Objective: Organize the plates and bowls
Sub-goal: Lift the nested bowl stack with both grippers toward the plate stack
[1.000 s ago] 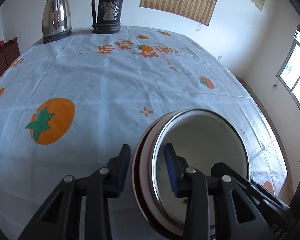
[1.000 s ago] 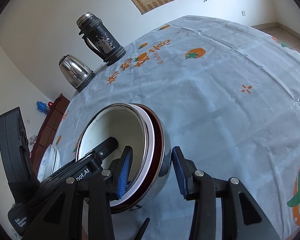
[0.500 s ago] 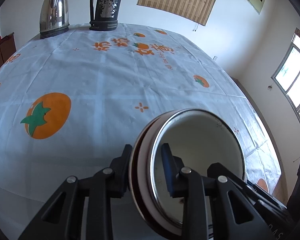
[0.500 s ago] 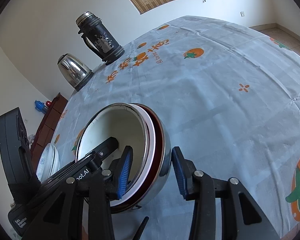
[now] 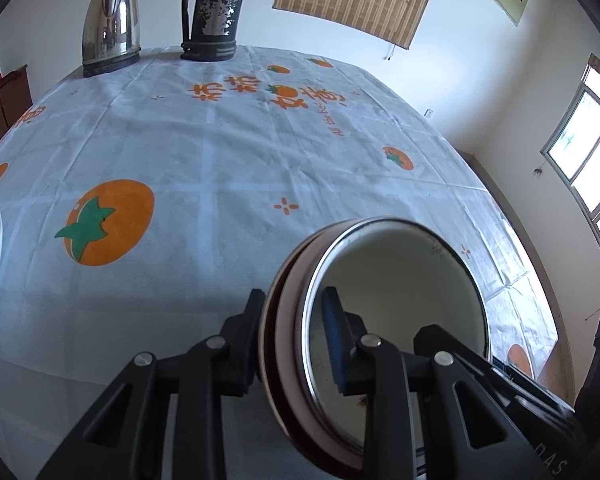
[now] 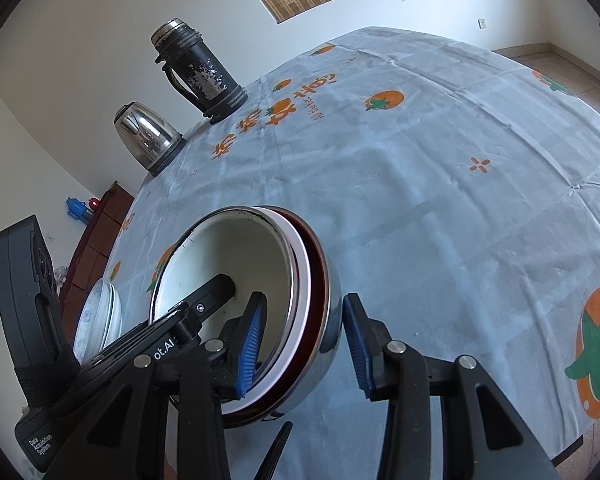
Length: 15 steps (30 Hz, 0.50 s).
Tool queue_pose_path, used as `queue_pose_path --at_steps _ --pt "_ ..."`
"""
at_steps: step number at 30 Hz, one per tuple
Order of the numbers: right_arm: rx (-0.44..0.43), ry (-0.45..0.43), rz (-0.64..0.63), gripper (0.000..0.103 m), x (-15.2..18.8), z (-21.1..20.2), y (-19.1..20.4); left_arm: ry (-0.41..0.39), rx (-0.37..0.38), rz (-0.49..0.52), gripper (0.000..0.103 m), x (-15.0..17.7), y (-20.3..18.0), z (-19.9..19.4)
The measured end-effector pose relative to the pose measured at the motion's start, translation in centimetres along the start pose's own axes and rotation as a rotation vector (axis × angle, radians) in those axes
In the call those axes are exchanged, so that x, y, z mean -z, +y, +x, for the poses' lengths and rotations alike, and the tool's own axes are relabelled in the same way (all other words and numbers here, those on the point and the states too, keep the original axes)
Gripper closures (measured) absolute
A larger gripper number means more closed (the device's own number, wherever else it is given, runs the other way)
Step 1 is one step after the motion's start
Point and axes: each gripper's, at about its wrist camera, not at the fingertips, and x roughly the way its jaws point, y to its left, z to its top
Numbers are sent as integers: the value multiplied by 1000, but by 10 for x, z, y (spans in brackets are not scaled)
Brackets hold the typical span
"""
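Both claws are set on one nested stack of bowls (image 5: 388,320), which is seen at about five o'clock in the left wrist view and at about seven o'clock in the right wrist view. Left gripper (image 5: 296,332) is clamped across the stack's near rim, one pad outside against the dark red bowl and the other inside the white inner bowl; no gap is seen on either side. Right gripper (image 6: 304,340) straddles the opposite rim with its jaws apart: the inner blue pad lies at or against the white wall, though contact there cannot be told, while a clear gap is left between the outer pad and the steel outer bowl. The stack appears tilted toward the cameras, and whether its base rests on the tablecloth (image 5: 204,168) cannot be told.

A second stack, of white plates (image 6: 100,316), is seen at nine o'clock in the right wrist view, well apart from the bowls. A kettle (image 5: 110,40) and a dark flask (image 5: 214,12) stand at the far edge, around eleven and twelve o'clock.

For the step to be done well, the right jaws should probably be closed fully on the rim before any lift is tried, so that the load is shared. The stack is best kept level and moved slowly, since loosely nested bowls may slide apart. Squeezing hard is judged unwise, as smooth rims may slip out.
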Motion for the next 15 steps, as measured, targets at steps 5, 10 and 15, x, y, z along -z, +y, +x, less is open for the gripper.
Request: queue_pose_path --at_steps 5,10,15 --pt "-5 6 -8 61 5 -2 8 -3 -4 -7 75 3 7 -7" --pt "-7 10 -22 61 12 -5 15 -12 -9 -14 75 8 13 -16" --pt "-19 9 -40 61 17 -9 26 -28 -17 -28 75 12 21 -26"
